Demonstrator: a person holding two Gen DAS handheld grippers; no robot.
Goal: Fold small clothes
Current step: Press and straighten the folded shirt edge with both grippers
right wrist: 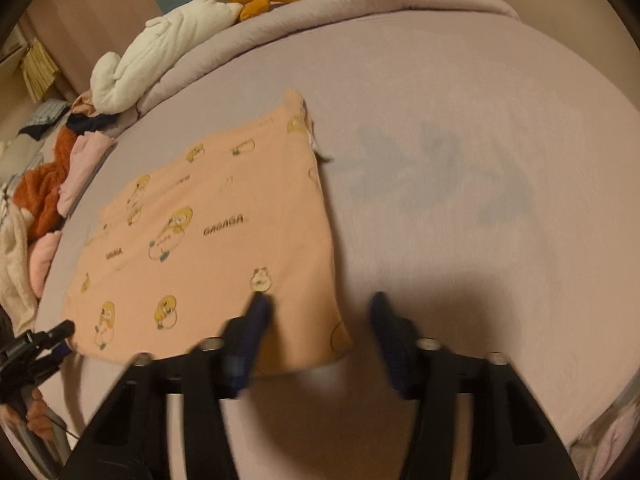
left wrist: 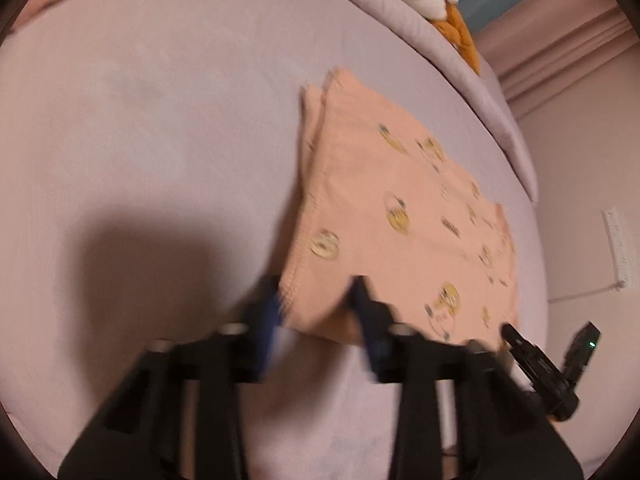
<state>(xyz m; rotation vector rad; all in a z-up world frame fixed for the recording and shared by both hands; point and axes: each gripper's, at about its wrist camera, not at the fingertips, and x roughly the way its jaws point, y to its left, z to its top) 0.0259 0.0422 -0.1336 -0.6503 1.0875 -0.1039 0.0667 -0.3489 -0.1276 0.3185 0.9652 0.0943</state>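
Observation:
A peach garment [left wrist: 400,200] printed with yellow cartoon figures lies flat on the mauve bed sheet [left wrist: 160,120]. My left gripper [left wrist: 318,296] is at its near left corner. The fabric fills the narrow gap between the blue pads, and the hem there looks slightly raised. My right gripper [right wrist: 320,308] is at the garment's [right wrist: 208,220] near right corner. One of its fingers [right wrist: 258,312] rests over the cloth. The other stands off the cloth's edge, with a gap to the fabric. Each gripper shows at the edge of the other's view: the right gripper [left wrist: 548,340] and the left gripper [right wrist: 56,336].
A rolled quilt [right wrist: 320,12] runs along the far side, with a white and orange plush toy [right wrist: 160,44] on it. Several loose clothes [right wrist: 48,184] are piled at the left edge of the bed. A power strip [left wrist: 618,248] lies on the floor beyond the bed.

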